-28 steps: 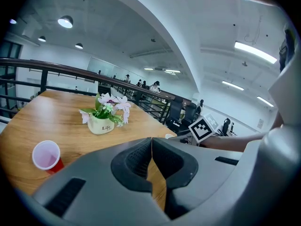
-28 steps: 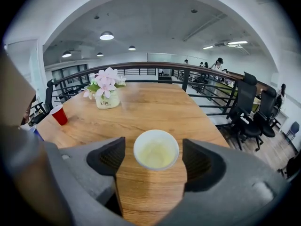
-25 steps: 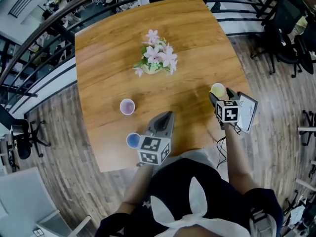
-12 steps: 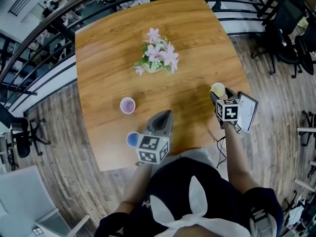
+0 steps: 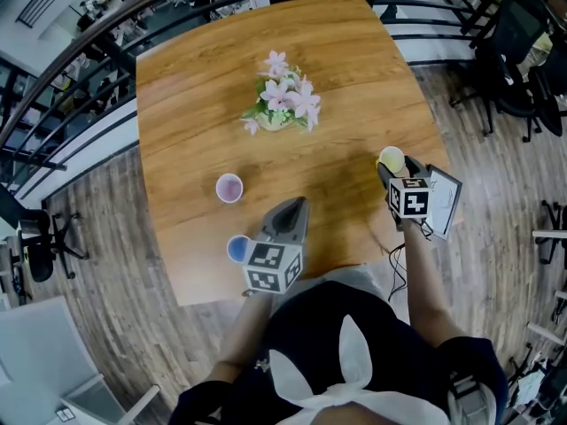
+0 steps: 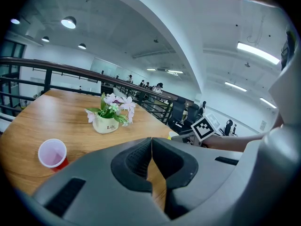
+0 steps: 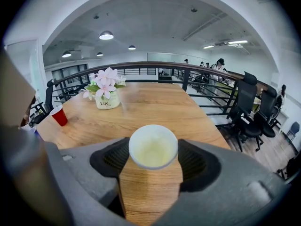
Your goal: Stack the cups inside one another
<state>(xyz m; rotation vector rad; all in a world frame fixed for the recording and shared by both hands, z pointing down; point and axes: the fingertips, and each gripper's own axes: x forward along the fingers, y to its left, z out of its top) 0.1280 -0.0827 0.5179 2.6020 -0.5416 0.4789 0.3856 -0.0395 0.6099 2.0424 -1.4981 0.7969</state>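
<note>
Right gripper (image 7: pixel 153 161) fingers, just closing, flank yellow cup (image 7: pixel 153 147) at 4 o'clock on worktop (image 5: pixel 195 104), not yet pressing; left gripper (image 6: pixel 151 147) fingers together, empty. Risk: off-centre squeeze may tip or crush the light cup.

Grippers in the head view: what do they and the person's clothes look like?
The left gripper and right gripper are grey, tapered shells with black ribbed pads; each carries a white cube with black square markers. The person's top is dark.
</note>
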